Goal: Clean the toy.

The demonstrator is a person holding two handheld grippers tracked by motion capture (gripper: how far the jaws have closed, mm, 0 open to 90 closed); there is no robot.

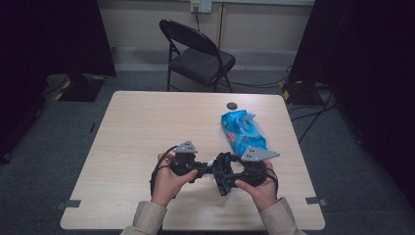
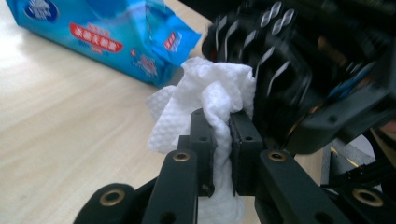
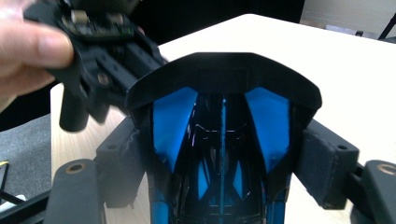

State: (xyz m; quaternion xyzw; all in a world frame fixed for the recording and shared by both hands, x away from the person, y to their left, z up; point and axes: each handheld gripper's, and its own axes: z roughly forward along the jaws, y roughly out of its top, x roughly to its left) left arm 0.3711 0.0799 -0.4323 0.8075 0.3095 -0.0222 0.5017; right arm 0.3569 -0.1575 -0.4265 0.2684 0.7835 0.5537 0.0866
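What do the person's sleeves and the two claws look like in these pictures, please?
Both sleeves are beige. The left claw is black, its jaws flat and rectangular on arms with brass-ringed holes. The right claw is black too. Each carries a grey three-cornered plate, and a black cable loops from the left one.

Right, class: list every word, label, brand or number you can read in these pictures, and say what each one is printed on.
None can be read for certain.
Blue wipes packet: a red band of white characters, too blurred to read.
Same packet, white oval logo at its top left corner: blurred, unreadable.
Same packet, small red label near its torn end: too small to read.
White wipe in the left claw: no print.
Black-and-blue object in the right claw: no text visible.
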